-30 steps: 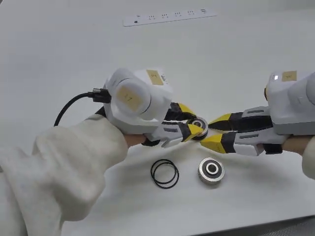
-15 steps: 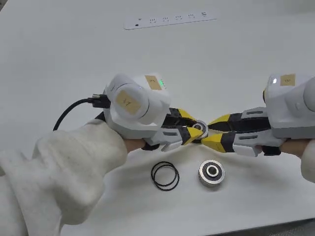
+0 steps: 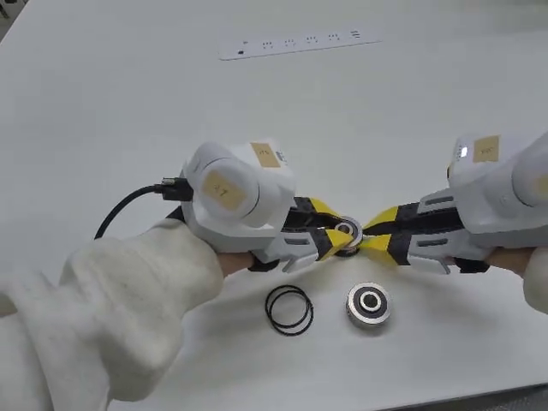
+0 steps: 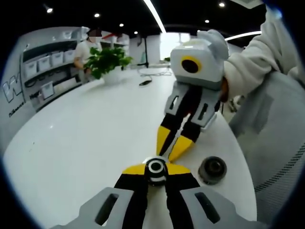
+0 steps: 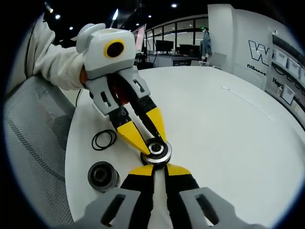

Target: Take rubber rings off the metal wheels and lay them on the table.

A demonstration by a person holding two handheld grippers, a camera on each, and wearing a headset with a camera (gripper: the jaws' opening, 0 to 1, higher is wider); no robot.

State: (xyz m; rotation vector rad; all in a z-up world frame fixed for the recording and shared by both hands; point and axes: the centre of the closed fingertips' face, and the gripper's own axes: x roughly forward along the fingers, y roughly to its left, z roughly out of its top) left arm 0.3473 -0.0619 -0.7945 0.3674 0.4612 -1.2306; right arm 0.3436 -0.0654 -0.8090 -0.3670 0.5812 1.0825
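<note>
A small metal wheel [image 3: 347, 229] with a dark rubber rim is held above the white table [image 3: 128, 111]; my left gripper [image 3: 341, 234] is shut on it. In the left gripper view the wheel [image 4: 156, 167] sits between my yellow tips. My right gripper [image 3: 366, 240] faces it from the right, its jaws pinched together at the wheel's rim [image 5: 156, 151], on the rubber ring there. Two black rubber rings [image 3: 289, 310] lie overlapped on the table below. A second metal wheel [image 3: 369, 304] lies flat beside them.
A white power strip [image 3: 300, 41] lies at the table's far side. A black cable [image 3: 128, 193] trails from the left gripper's housing. The near table edge [image 3: 479, 401] runs close under the second wheel. A potted plant [image 4: 107, 62] stands far off.
The right gripper's jaws have drawn together at the held wheel's rim. Both grippers have stayed tip to tip, and the rings and the second wheel have not moved.
</note>
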